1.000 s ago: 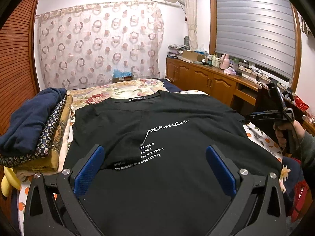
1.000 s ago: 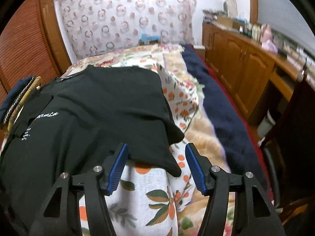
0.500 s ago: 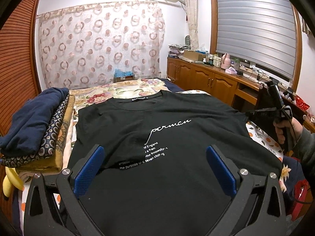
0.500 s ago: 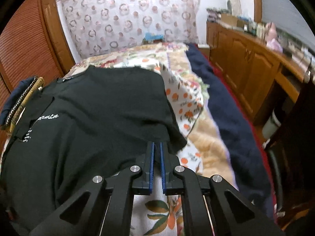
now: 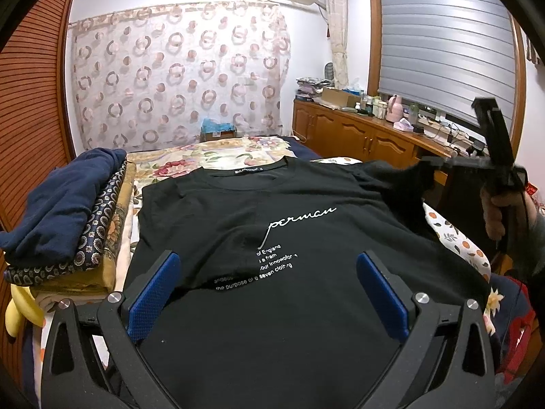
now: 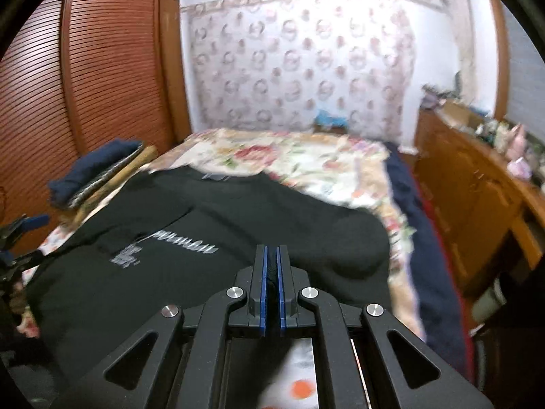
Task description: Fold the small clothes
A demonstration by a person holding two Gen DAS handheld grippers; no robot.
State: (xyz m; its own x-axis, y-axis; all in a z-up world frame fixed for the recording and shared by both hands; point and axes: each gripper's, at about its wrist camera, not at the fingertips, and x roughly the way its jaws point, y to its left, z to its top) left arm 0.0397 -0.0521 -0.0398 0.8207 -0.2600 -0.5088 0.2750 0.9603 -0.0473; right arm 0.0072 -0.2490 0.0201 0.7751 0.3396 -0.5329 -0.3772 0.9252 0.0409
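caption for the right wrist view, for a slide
Right gripper shut on the sleeve of a black printed cotton T-shirt spread on a floral bedspread.

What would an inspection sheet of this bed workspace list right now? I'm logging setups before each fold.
Surface: floral bedspread on the bed.
Job's things: black T-shirt spread flat, print up; its sleeve lifted at one side.
Clutter: stack of folded clothes beside the shirt.
Grippers: left gripper open over the hem; right gripper shut on the black T-shirt's sleeve.
Cables: wires on the wooden counter.
Surroundings: patterned curtain, louvred wardrobe doors, window blind.
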